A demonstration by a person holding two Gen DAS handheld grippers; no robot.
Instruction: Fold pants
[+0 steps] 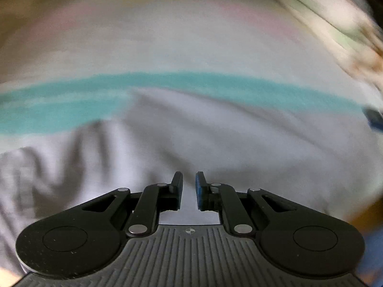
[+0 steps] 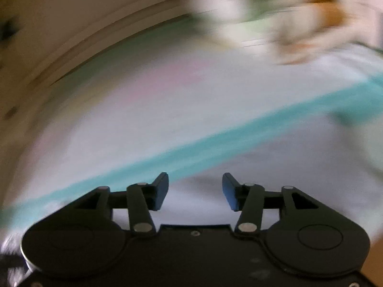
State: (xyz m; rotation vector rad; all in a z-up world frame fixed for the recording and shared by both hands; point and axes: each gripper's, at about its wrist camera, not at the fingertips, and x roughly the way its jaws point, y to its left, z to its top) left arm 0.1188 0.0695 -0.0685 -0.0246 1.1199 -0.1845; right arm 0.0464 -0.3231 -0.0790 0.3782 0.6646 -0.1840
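Counted two grippers: the left gripper (image 1: 189,186), two black fingers (image 1: 176,186) nearly together, and the right gripper (image 2: 195,190), two fingers (image 2: 160,189) set well apart. One pale grey garment, the pants (image 1: 167,148), lay wrinkled beneath them on one light bedsheet (image 1: 191,47) that carried one teal stripe (image 1: 215,83) and one faint pink band (image 1: 251,14). One blurred heap of white, green and orange cloth (image 2: 287,19) sat beyond; its pieces could not be counted.

Left gripper (image 1: 189,189) tilted steeply down, jaws nearly together, nothing visible between. Right gripper (image 2: 195,190) jaws apart, empty.
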